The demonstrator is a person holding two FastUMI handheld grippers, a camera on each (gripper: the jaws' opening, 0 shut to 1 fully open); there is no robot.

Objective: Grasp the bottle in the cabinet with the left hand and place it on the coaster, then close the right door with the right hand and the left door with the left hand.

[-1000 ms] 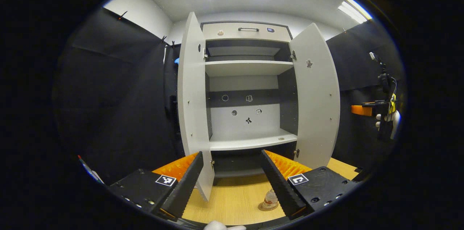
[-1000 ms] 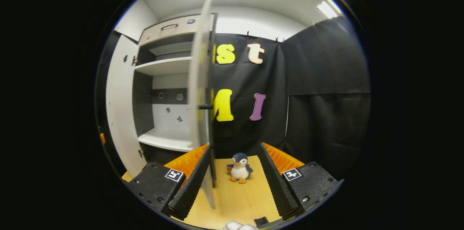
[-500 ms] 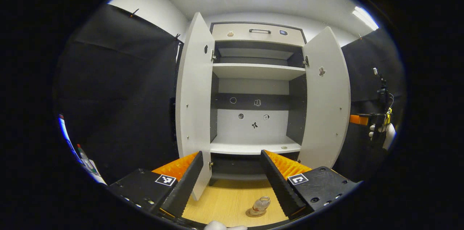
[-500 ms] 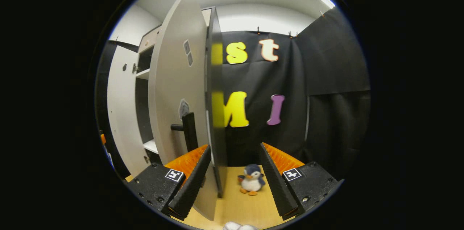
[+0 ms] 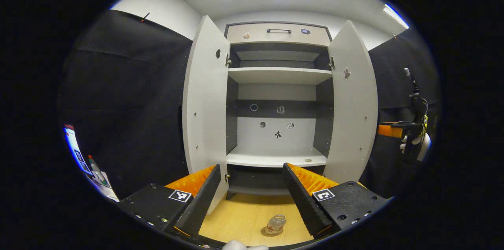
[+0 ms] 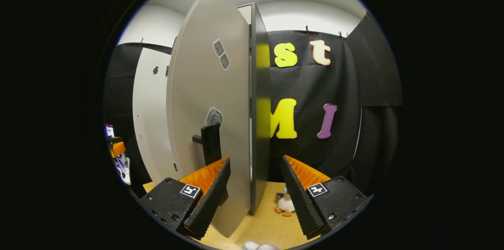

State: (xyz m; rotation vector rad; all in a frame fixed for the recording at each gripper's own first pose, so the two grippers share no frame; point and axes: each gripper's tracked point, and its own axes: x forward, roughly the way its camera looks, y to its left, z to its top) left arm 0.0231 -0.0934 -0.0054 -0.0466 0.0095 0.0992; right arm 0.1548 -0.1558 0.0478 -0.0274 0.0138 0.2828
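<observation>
Wooden bench (image 5: 244,218) holds the bottle (image 5: 275,223) on its coaster (image 5: 271,232); both doors remain open, both grippers' fingers released.

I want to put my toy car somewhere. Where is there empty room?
The cabinet's lower shelf is bare but for a small thing near its right end. The upper shelf looks bare. The table is free left of the bottle on its coaster. Behind the right door a toy penguin sits.
</observation>
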